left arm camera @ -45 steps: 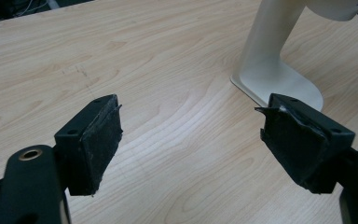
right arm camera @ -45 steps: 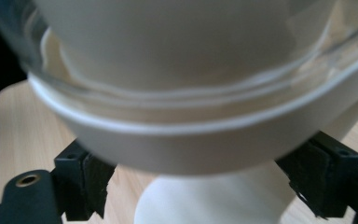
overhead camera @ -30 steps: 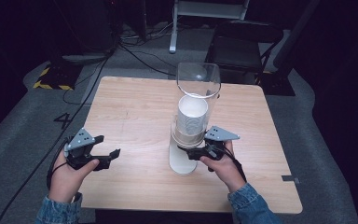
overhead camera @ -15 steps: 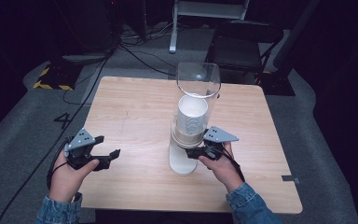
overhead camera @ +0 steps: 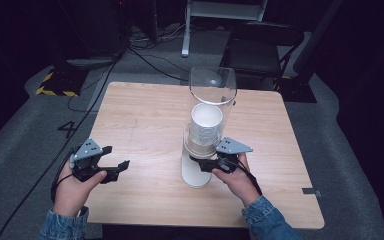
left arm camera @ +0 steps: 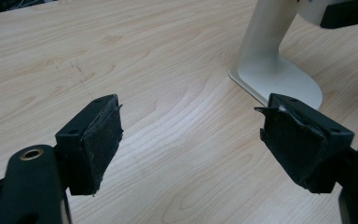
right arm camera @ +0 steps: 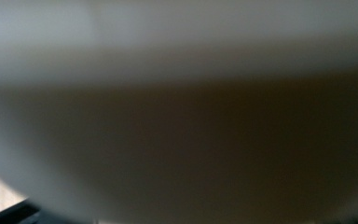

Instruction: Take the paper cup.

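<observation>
While the high view has the right tongs [overhead camera: 206,163] just closing on the bottom paper cup [overhead camera: 200,147] in the cup dispenser [overhead camera: 196,172] mid-table, the left tongs [left arm camera: 191,135] idle wide open, so yanking could tip the stand.

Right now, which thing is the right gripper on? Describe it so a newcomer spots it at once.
On the wooden table stands a tall cup dispenser with a clear tube and white foot. The right gripper reaches in at the bottom white cup, its jaws having just closed. That cup alone pokes out below the tube.
</observation>
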Available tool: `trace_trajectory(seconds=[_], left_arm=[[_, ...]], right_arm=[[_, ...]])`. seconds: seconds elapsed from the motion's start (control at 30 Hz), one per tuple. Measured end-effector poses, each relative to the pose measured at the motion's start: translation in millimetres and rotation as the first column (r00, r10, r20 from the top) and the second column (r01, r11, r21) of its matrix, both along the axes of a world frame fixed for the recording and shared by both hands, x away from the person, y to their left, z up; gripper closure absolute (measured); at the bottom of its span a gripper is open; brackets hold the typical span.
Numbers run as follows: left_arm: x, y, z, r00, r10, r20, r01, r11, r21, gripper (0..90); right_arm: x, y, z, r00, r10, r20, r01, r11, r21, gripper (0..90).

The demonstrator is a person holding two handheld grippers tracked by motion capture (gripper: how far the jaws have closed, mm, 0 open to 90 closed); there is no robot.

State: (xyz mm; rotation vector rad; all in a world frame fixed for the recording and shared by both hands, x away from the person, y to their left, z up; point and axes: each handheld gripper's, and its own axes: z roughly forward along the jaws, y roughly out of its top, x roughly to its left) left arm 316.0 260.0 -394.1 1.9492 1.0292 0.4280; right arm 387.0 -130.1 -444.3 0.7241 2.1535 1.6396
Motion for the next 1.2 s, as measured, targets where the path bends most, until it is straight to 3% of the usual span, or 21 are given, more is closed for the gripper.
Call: trace_trajectory(seconds=[0.97,1.0,1.07,1.1,1.2], left_arm=[[3.3,-2.8,-1.8,0.9999,-0.01,-0.006,0.01,0.9999,0.002,20.2],[3.3,-3.1,-1.6,0.9999,-0.011,-0.004,0.011,0.9999,0.004,20.2],[3.1,-3.5,-1.2,0.9999,-0.011,-0.003,0.011,0.9999,0.001,20.2],[3.0,-3.3,-1.0,0.9999,-0.012,-0.004,0.012,0.9999,-0.003,20.2],[2.8,-1.5,-0.1,1.0,-0.01,0.0,0.01,1.0,0.0,20.2]], right_arm=[[-6.9,-3.3,-9.3,0.9989,0.003,-0.047,-0.003,1.0,0.006,34.4],[-7.7,-3.3,-9.2,0.9983,0.003,-0.058,-0.003,1.0,-0.002,35.0],[-8.0,-3.2,-16.4,0.9979,-0.019,-0.062,0.014,0.996,-0.088,35.0],[-8.1,-3.5,-20.9,0.9967,-0.017,-0.08,0.009,0.995,-0.101,35.0],[-8.3,-3.0,-26.1,0.995,-0.003,-0.1,-0.005,0.996,-0.084,34.7]])
